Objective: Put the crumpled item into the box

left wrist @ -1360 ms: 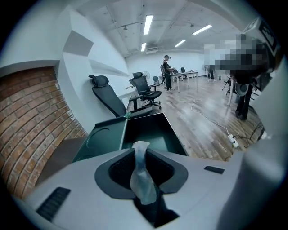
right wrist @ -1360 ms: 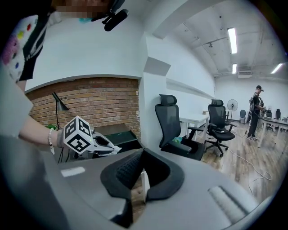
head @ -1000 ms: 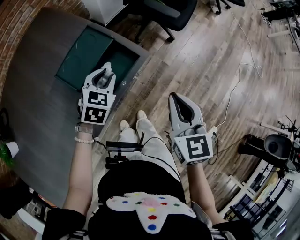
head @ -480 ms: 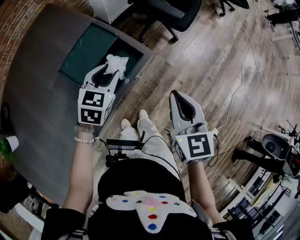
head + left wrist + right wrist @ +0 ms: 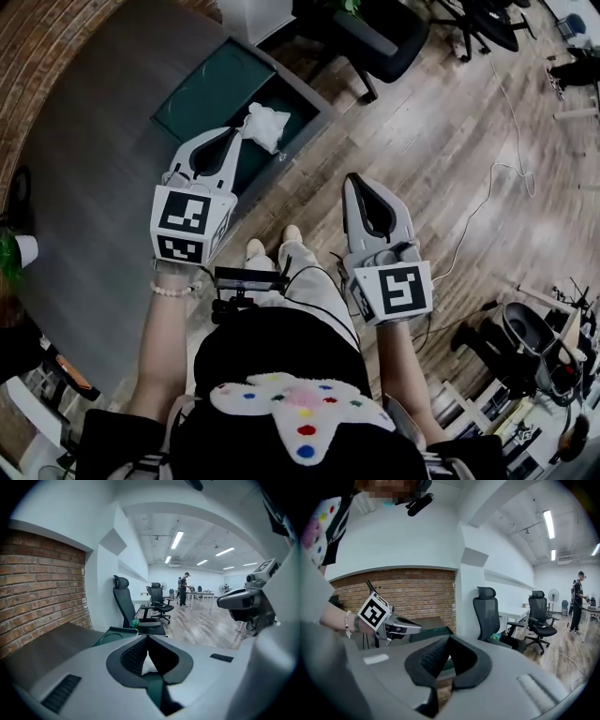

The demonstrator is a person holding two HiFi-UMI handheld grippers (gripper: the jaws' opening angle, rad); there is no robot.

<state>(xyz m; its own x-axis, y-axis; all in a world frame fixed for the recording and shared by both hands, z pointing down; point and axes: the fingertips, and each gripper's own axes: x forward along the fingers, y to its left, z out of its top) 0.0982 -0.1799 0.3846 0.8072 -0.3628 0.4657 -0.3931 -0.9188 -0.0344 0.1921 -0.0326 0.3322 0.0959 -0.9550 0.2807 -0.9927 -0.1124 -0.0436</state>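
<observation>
lower centre: my right claw (image 5: 353, 181), jaws pressed together, empty. left of centre: my left claw (image 5: 241, 134), jaws closing tip to tip on nothing. just past its tips, upper centre: the crumpled item (image 5: 263, 126), a white, puffy, creased wad, apparently lying inside the open dark green box (image 5: 291, 117). i judge the placing done; only drawing my claws away is left.
</observation>
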